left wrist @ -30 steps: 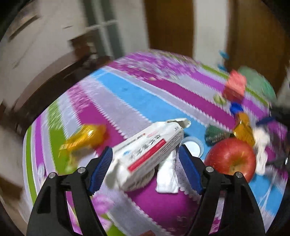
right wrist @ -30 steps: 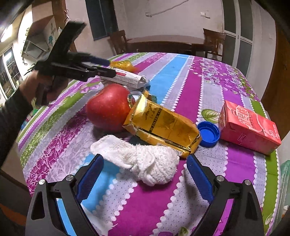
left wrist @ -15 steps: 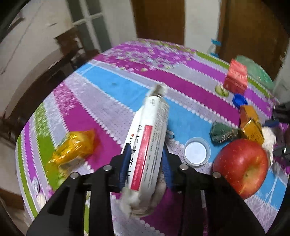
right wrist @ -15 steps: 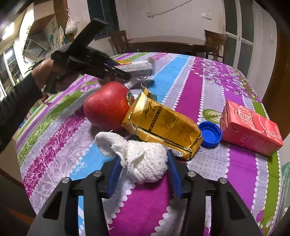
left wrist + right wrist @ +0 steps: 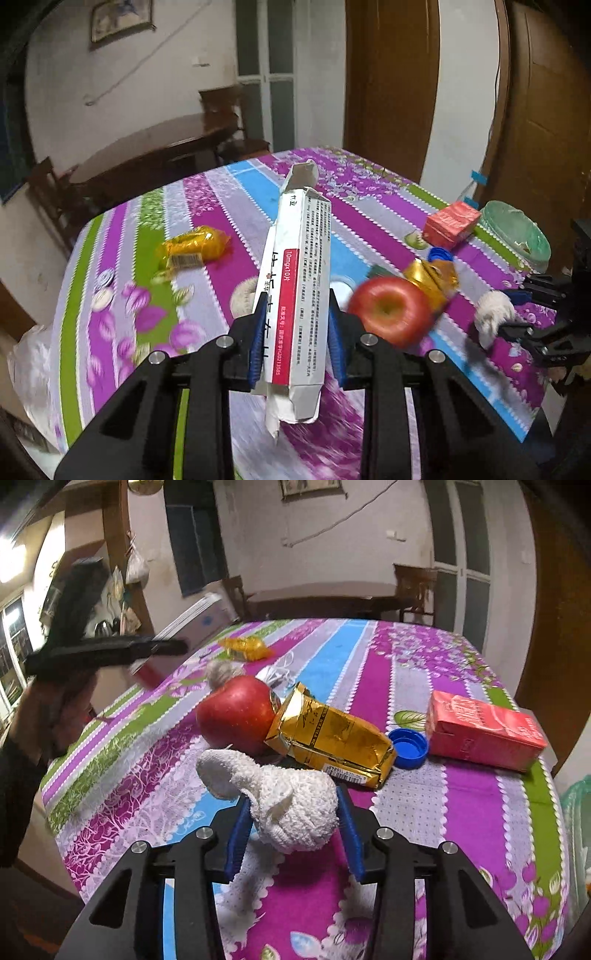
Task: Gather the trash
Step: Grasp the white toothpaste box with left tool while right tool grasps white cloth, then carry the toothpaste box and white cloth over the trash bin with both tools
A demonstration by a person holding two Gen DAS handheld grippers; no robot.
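My left gripper (image 5: 297,295) is shut on a long white medicine box with a red stripe (image 5: 301,258), held lengthwise above the striped tablecloth (image 5: 110,295). In the right wrist view that gripper (image 5: 162,648) is a blur at the left, in a person's hand. My right gripper (image 5: 293,797) has its jaws closing on a wad of white knitted cloth (image 5: 291,812). Both blue pads press the wad's sides, and one end of it sticks out toward a red apple (image 5: 238,712).
A gold foil packet (image 5: 332,738) leans on the apple. Beside it lie a blue bottle cap (image 5: 409,747) and a red carton (image 5: 480,731). A yellow wrapper (image 5: 192,247) lies far left, a green bag (image 5: 517,232) at the table's right edge. Chairs and a dark table stand behind.
The left jaws closed on the white box and lifted it off the table, turning it lengthwise. The right jaws closed around the white cloth wad.
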